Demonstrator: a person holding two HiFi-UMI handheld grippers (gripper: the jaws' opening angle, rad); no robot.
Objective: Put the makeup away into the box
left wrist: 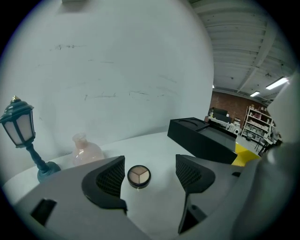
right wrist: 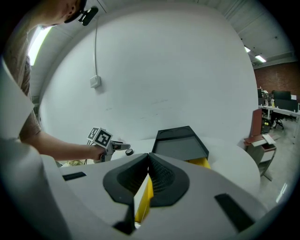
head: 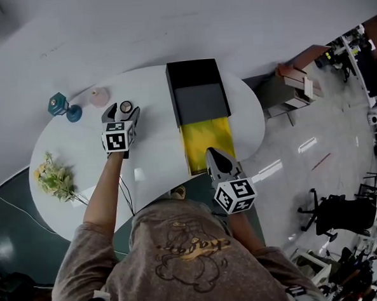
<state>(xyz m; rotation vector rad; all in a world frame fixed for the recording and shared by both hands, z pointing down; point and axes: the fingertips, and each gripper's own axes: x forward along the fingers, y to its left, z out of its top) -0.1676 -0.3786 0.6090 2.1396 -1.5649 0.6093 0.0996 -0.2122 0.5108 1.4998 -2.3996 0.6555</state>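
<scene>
A small round makeup compact point(head: 126, 106) point(left wrist: 139, 176) with beige shades lies on the white oval table point(head: 154, 158). My left gripper point(head: 123, 110) point(left wrist: 150, 164) is open around it, one finger on each side, pads not touching it. The black box point(head: 197, 92) point(left wrist: 201, 138) point(right wrist: 180, 143) stands at the table's far middle, with a yellow tray point(head: 207, 136) point(right wrist: 200, 162) pulled out toward me. My right gripper point(head: 212, 153) point(right wrist: 148, 157) is shut, its pads pressed together, over the tray's near end. Nothing shows between its pads.
Left of the compact stand a pink glass vase point(head: 99, 96) point(left wrist: 84, 150) and a teal lantern ornament point(head: 61, 105) point(left wrist: 21, 129). A sprig of flowers point(head: 53, 177) lies at the table's left end. A black office chair point(head: 332, 211) stands on the floor at right.
</scene>
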